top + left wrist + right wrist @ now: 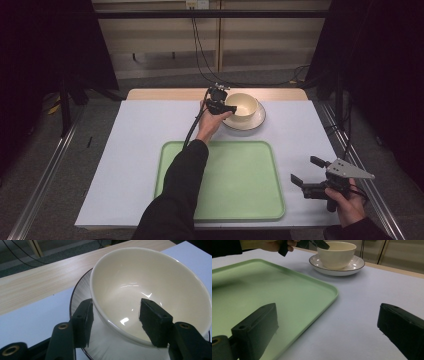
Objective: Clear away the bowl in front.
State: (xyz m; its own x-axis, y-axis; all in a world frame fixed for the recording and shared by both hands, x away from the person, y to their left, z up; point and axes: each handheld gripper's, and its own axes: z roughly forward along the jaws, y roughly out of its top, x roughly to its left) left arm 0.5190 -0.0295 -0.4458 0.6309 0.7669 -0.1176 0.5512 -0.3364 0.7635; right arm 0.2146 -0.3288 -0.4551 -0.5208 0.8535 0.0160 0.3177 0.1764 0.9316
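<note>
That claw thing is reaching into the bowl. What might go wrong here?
The left gripper has one jaw inside the bowl and one outside, straddling a thin, glossy rim, so the bowl could slip or tip when lifted. The bowl sits on a saucer; a clumsy lift might drag or rattle it.

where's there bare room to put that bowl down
The green tray is bare across its whole inside. The white table cover is free left of the tray, and on the strip between tray and right gripper. It is crowded at the far edge: bowl on saucer, with the left gripper astride the bowl's rim.
</note>
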